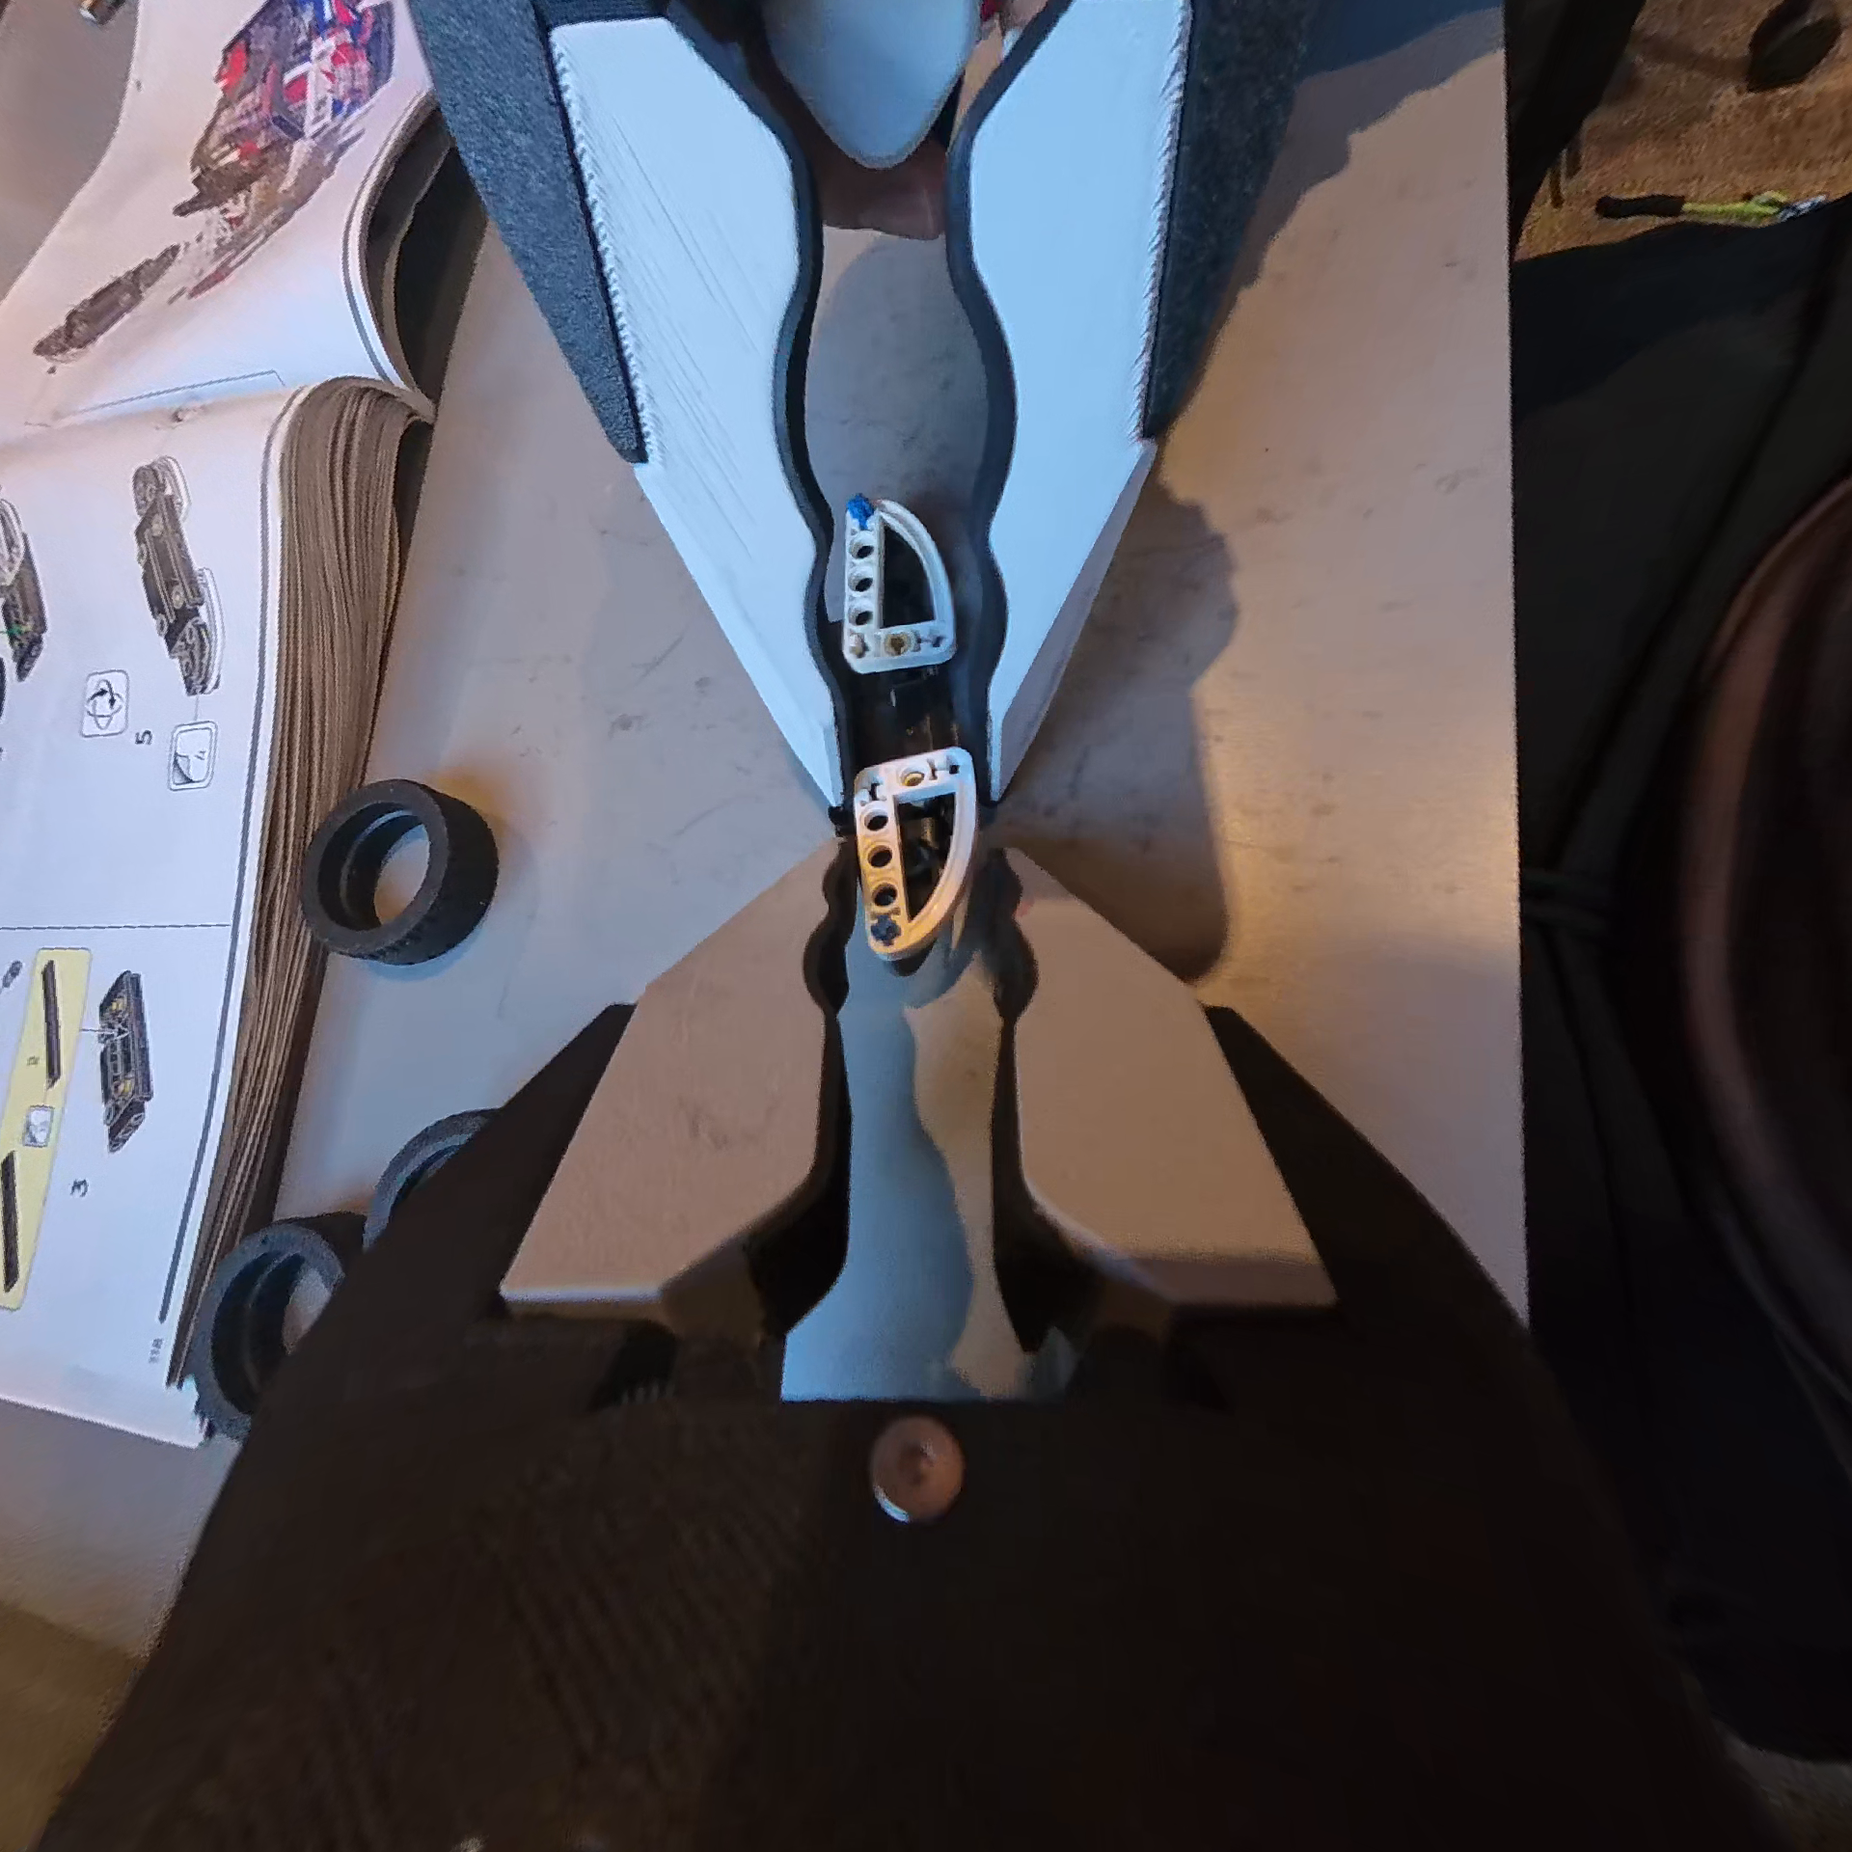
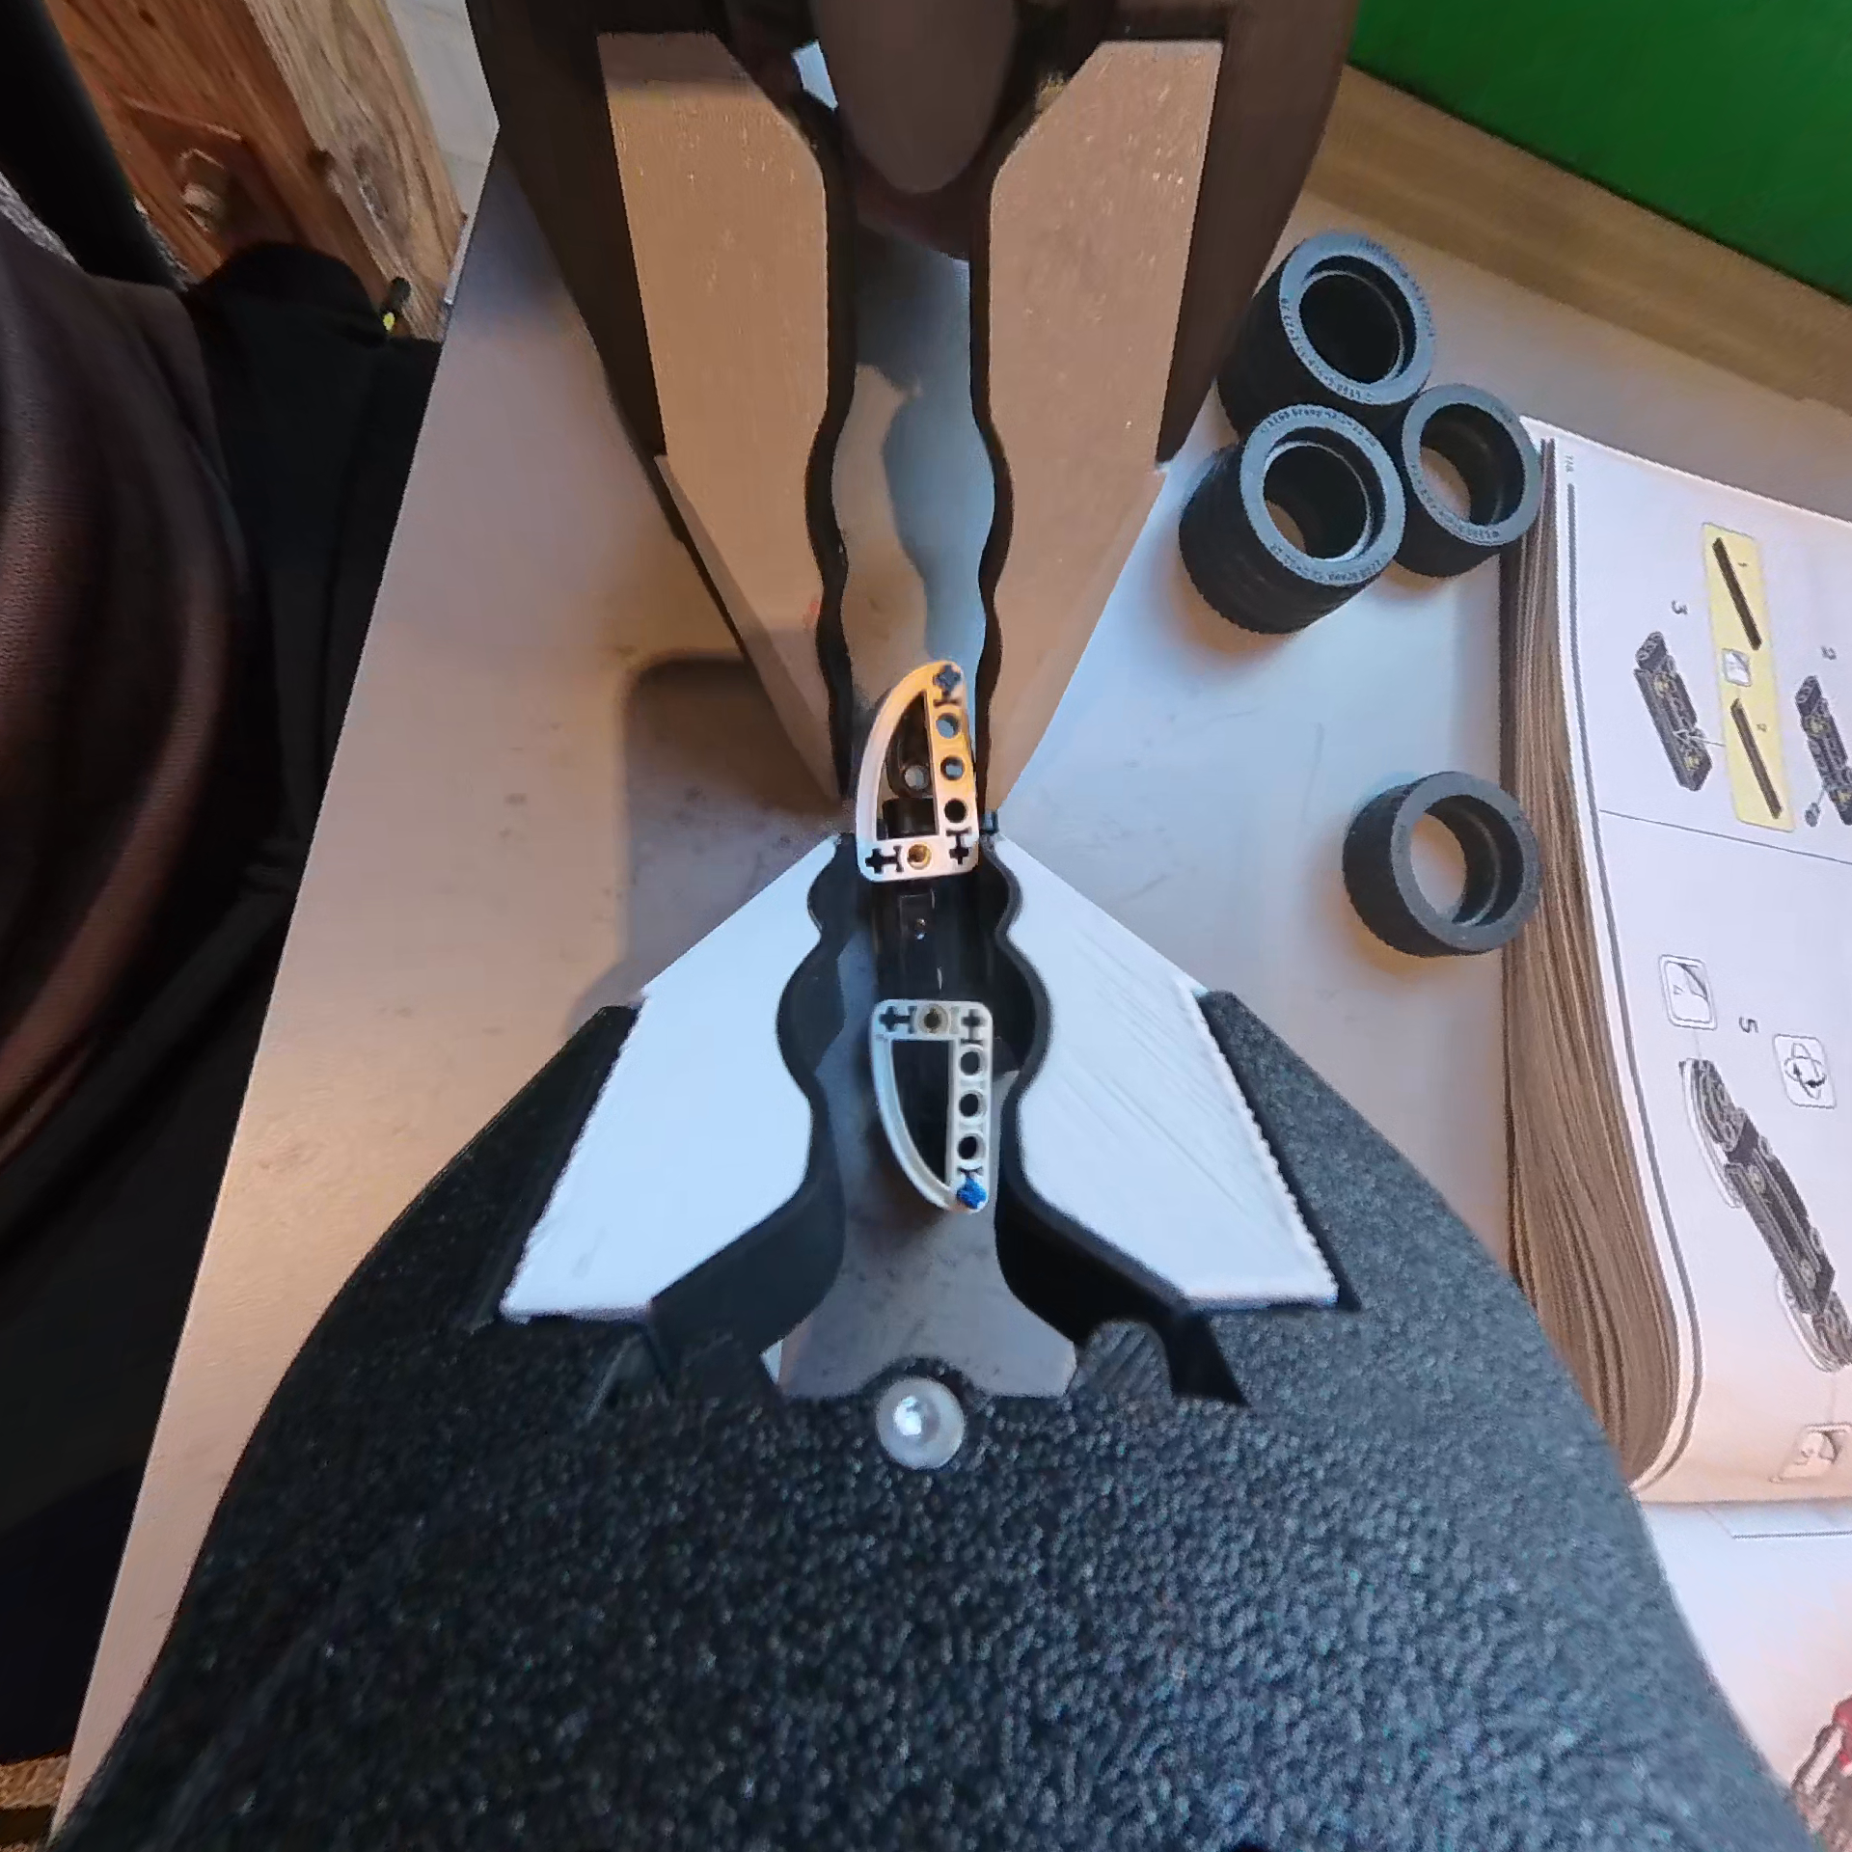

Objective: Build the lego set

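Observation:
A small lego assembly, a black beam body (image 2: 917, 932) with a white curved panel at each end, hangs above the table between both grippers, which meet tip to tip. My left gripper (image 1: 914, 847), black, is shut on the end with one white panel (image 1: 907, 852). My right gripper (image 2: 914, 852), with white fingers, is shut on the body, and the other white panel (image 2: 937, 1102) lies between its fingers. That panel has a blue pin (image 2: 970, 1195) at its tip. The right gripper also shows in the left wrist view (image 1: 912, 792), and the left gripper in the right wrist view (image 2: 912, 792).
Several black tyres (image 2: 1293, 511) lie loose on the pale table (image 2: 451, 902); one tyre (image 1: 401, 872) sits beside an open instruction booklet (image 1: 130, 702). The table edge (image 1: 1513, 702) runs close by, with dark cloth beyond it. The tips of both grippers are at nearly the same place.

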`<move>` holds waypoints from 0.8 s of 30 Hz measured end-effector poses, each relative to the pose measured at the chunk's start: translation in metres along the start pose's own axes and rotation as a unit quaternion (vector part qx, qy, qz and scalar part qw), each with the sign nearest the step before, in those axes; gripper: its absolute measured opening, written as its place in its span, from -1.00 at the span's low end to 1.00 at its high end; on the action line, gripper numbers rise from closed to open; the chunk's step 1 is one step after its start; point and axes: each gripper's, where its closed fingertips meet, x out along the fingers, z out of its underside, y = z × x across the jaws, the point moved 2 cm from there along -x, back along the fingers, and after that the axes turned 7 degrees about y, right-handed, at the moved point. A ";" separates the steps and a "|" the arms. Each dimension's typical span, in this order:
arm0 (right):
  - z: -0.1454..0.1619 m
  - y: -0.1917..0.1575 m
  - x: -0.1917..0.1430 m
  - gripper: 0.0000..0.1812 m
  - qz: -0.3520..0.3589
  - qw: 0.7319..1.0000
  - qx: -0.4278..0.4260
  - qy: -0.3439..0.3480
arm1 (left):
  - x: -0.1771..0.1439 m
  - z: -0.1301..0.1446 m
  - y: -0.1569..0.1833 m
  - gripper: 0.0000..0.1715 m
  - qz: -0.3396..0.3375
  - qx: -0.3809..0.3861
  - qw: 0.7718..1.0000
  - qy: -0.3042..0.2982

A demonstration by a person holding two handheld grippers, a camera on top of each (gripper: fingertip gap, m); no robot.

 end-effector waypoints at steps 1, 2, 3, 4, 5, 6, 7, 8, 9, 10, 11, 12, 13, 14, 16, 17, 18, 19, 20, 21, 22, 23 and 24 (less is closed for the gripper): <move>0.000 0.001 0.000 -0.74 0.001 1.000 -0.001 -0.002 | -0.001 -0.001 -0.001 -0.71 0.000 -0.006 1.000 0.004; 0.000 0.001 0.000 -0.74 0.001 1.000 -0.002 -0.004 | -0.001 -0.002 -0.001 -0.68 0.001 -0.013 1.000 0.008; 0.000 0.002 0.000 -0.74 0.000 1.000 -0.004 -0.005 | -0.001 -0.003 -0.002 -0.66 0.003 -0.020 1.000 0.011; 0.000 0.001 0.001 -0.74 -0.001 1.000 -0.005 -0.006 | -0.001 -0.003 -0.002 -0.70 0.007 -0.024 1.000 0.014; 0.000 0.001 0.001 -0.74 -0.002 1.000 -0.007 -0.007 | 0.000 -0.003 -0.002 -0.76 0.007 -0.024 1.000 0.017; 0.000 0.001 0.001 -0.74 -0.001 1.000 -0.008 -0.008 | 0.001 -0.003 -0.002 -0.76 0.007 -0.022 1.000 0.018; 0.000 0.002 0.001 -0.74 0.001 1.000 -0.007 -0.009 | 0.001 -0.003 -0.003 -0.76 0.006 -0.022 1.000 0.019; 0.000 0.002 0.001 -0.74 0.003 1.000 -0.005 -0.009 | 0.001 -0.002 -0.003 -0.76 0.006 -0.024 1.000 0.018; 0.000 0.002 0.001 -0.74 0.005 1.000 -0.003 -0.008 | 0.001 -0.001 -0.003 -0.76 0.008 -0.026 0.999 0.017; 0.000 0.002 0.002 -0.74 0.008 1.000 0.000 -0.005 | 0.002 0.000 -0.003 -0.76 0.012 -0.028 0.999 0.015; 0.000 0.002 0.002 -0.74 0.011 1.000 0.004 -0.004 | 0.002 0.000 -0.003 -0.76 0.016 -0.030 0.999 0.017; 0.000 0.001 0.002 -0.75 0.014 1.000 0.007 -0.002 | 0.002 0.000 -0.003 -0.76 0.021 -0.031 0.999 0.018; 0.001 0.001 0.002 -0.75 0.015 1.000 0.009 0.000 | 0.002 0.000 -0.003 -0.77 0.025 -0.033 0.999 0.019; 0.001 0.001 0.002 -0.74 0.017 1.000 0.012 0.002 | 0.002 0.000 -0.004 -0.77 0.030 -0.034 0.999 0.019; 0.001 0.000 0.002 -0.74 0.021 1.000 0.015 0.001 | 0.002 -0.001 -0.004 -0.77 0.038 -0.028 0.999 0.018; 0.001 0.000 0.002 -0.74 0.025 1.000 0.013 0.000 | 0.002 -0.001 -0.004 -0.77 0.042 -0.023 0.999 0.015; 0.001 0.000 0.002 -0.74 0.029 1.000 0.011 0.000 | 0.001 -0.001 -0.004 -0.77 0.045 -0.016 0.999 0.012; 0.002 0.000 0.002 -0.74 0.033 0.999 0.009 0.002 | 0.002 -0.001 -0.004 -0.77 0.049 -0.009 0.999 0.008; 0.002 0.000 0.002 -0.74 0.037 0.999 0.011 0.004 | 0.002 -0.001 -0.004 -0.77 0.053 -0.002 0.999 0.004; 0.002 0.000 0.002 -0.74 0.039 0.999 0.014 0.008 | 0.002 -0.001 -0.005 -0.77 0.056 0.003 0.998 0.000; 0.002 0.000 0.002 -0.74 0.042 0.999 0.018 0.011 | 0.002 -0.001 -0.005 -0.77 0.059 0.007 0.998 -0.003; 0.002 0.000 0.002 -0.74 0.044 0.999 0.020 0.013 | 0.002 -0.001 -0.005 -0.77 0.062 0.010 0.998 -0.006; 0.002 0.000 0.002 -0.74 0.047 0.999 0.019 0.015 | 0.002 -0.001 -0.005 -0.77 0.064 0.012 0.998 -0.008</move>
